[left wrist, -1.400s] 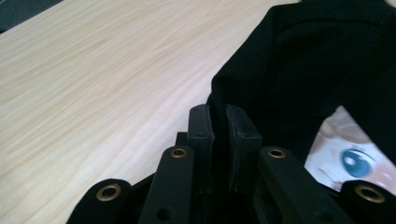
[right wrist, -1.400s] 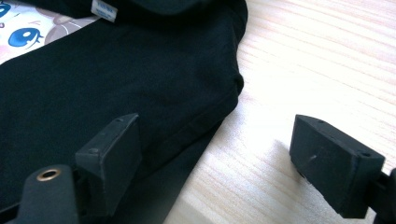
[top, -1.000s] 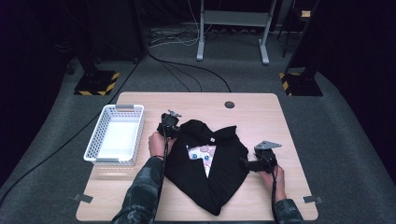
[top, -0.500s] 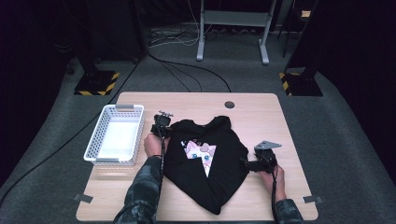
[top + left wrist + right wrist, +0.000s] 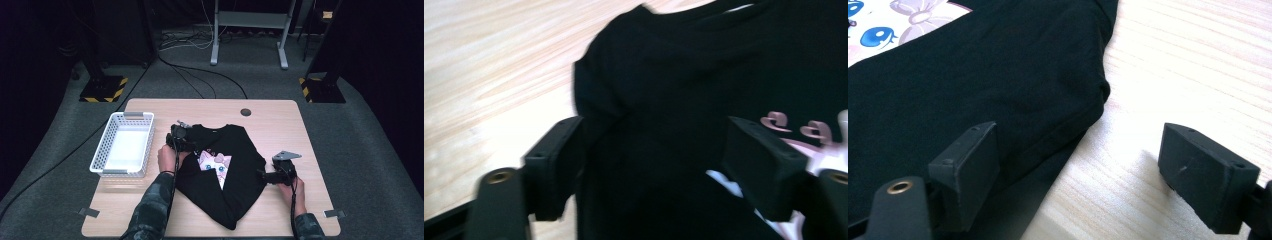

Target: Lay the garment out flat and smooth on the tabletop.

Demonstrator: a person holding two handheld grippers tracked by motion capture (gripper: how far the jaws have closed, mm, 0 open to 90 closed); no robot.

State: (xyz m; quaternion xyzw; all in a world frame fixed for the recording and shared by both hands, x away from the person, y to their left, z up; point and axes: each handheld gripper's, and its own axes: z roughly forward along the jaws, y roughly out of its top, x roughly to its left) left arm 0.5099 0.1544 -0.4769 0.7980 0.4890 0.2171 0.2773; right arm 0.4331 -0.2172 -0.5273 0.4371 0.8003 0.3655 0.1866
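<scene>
While the wooden bench [image 5: 280,120] carries everything, the work in hand looks like folding the black T-shirt [image 5: 235,195], which lies partly folded at the middle of the bench with its cat print [image 5: 215,162] facing up. A white plastic basket [image 5: 107,150] stands just beside it on the left, nothing in it.

The left gripper [image 5: 664,160] sits at the shirt's upper left shoulder; its fingers [image 5: 556,165] have just been opening and now stand released, with dark cloth lying between them but not pinched. I judge that a fold on that side has just been let go.

The right gripper [image 5: 1098,180] rests low at the shirt's right edge, fingers [image 5: 968,175] spread, one over the hem and one over bare wood, gripping nothing.

Next, that right edge probably needs pinching at the hem and carrying across toward the print, keeping the layers flat.
</scene>
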